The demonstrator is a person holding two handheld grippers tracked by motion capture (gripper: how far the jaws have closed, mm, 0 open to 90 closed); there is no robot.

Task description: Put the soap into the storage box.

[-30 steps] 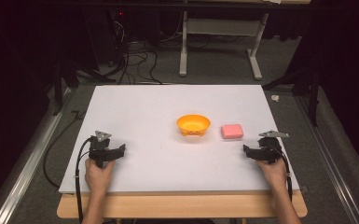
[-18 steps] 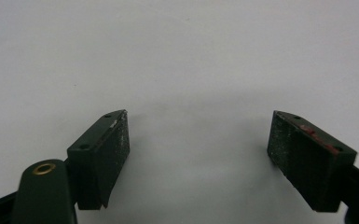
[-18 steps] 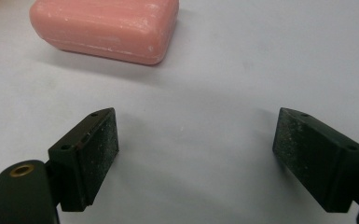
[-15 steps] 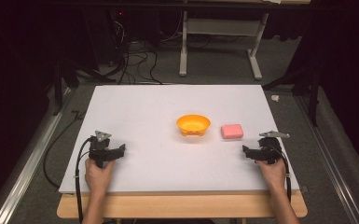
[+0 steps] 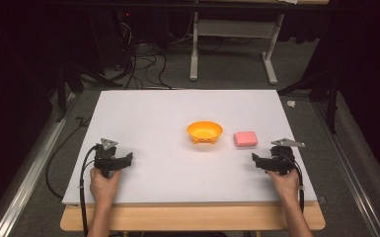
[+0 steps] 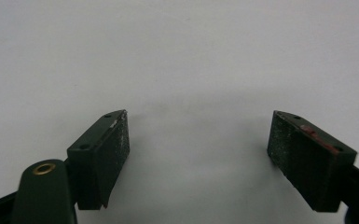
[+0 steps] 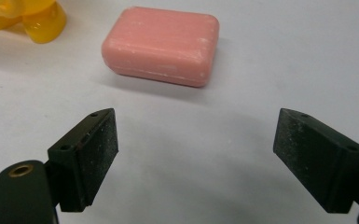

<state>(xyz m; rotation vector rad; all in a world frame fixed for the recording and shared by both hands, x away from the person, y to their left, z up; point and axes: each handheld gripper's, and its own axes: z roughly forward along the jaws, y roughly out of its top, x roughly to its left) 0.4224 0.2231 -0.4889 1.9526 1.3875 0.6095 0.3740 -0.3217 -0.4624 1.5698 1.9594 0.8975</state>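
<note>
Pink soap bar [image 7: 162,45] bears no readable writing, beside orange bowl [image 5: 205,132].

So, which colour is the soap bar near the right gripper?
Pink soap bar; the right gripper view shows it best.

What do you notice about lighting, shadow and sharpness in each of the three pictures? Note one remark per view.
High view: the white table is brightly lit while the surrounding floor sinks into darkness. Right gripper view: the pink soap is fairly sharp and casts a soft shadow toward the camera; the orange bowl glares at the corner. Left gripper view: a faint grey shadow lies between the open jaws of the left gripper.
</note>
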